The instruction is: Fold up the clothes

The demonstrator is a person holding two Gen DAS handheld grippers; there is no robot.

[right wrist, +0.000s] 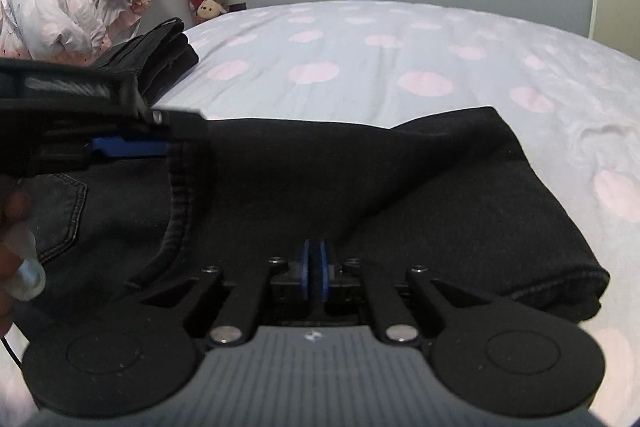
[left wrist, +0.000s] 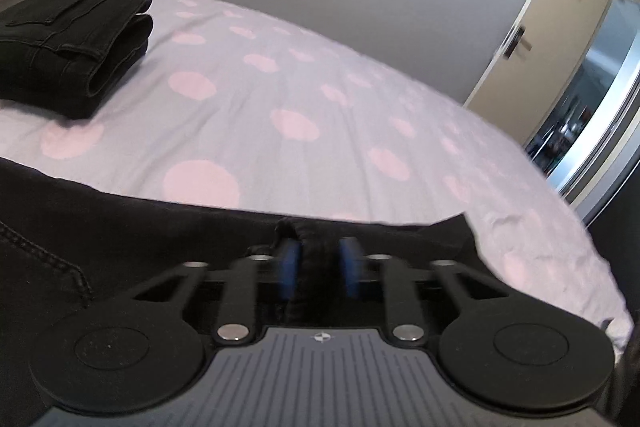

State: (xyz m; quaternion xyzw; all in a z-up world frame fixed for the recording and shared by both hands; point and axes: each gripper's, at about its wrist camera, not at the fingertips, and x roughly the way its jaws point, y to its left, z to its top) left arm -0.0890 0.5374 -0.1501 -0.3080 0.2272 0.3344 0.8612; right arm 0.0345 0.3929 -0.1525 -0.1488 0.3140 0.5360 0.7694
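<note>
With the black jeans (right wrist: pixel 360 187) lying part-folded on the bed (right wrist: pixel 360 39), the left tool (left wrist: pixel 319 263) pinches a ridge of denim and the right tool (right wrist: pixel 315 267) appears nearly closed on cloth, so both must next lift together for the fold.

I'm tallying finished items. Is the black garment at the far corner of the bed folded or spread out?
Folded. The far black jeans sit as a compact, layered stack on the spotted bedsheet, with rounded fold edges showing at the side.

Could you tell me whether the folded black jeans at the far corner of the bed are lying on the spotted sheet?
Yes, the folded black jeans rest directly on the spotted sheet.
</note>
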